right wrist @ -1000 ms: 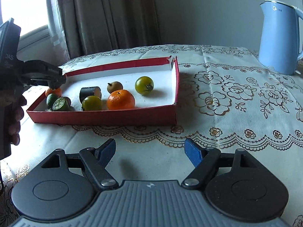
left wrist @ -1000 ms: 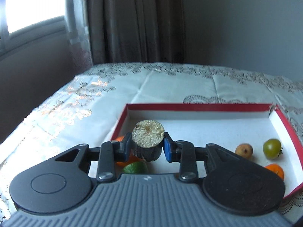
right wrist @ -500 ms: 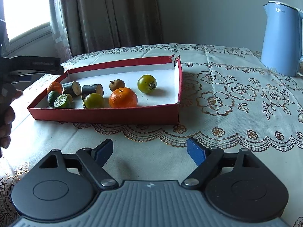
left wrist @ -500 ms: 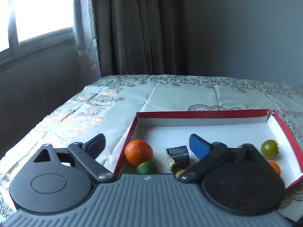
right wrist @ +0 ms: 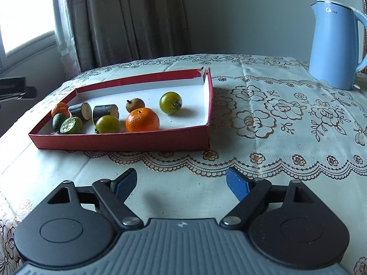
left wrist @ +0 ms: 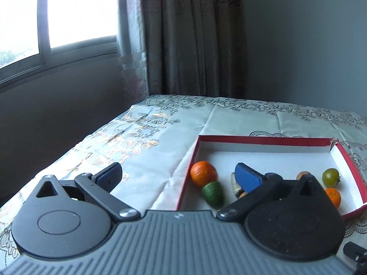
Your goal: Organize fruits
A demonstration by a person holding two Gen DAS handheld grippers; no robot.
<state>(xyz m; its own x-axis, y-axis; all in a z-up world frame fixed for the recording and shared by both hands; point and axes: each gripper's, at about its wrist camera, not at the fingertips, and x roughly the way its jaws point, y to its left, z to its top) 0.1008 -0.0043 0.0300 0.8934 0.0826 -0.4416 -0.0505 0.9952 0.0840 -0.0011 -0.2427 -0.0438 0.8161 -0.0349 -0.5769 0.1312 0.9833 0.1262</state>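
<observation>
A red box (right wrist: 123, 139) with a white floor holds the fruits: two oranges (right wrist: 142, 119), two green tomatoes (right wrist: 170, 102), a brown fruit (right wrist: 135, 105), green limes (right wrist: 70, 125) and two dark cane pieces (right wrist: 106, 112). In the left wrist view the box (left wrist: 263, 140) lies ahead right, with an orange (left wrist: 203, 174) and a lime (left wrist: 213, 191) at its near left corner. My left gripper (left wrist: 177, 175) is open and empty, above the box's left edge. My right gripper (right wrist: 182, 181) is open and empty over the cloth in front of the box.
A light blue kettle (right wrist: 333, 45) stands at the back right on the lace tablecloth (right wrist: 286, 126). Curtains (right wrist: 128, 20) and a window (left wrist: 57, 16) are behind the table. The table's left edge (left wrist: 68, 151) drops off near the window wall.
My left gripper let go of the dark cane piece into the box, opened wide, and drew back up and left. The right gripper stayed open and barely moved.
</observation>
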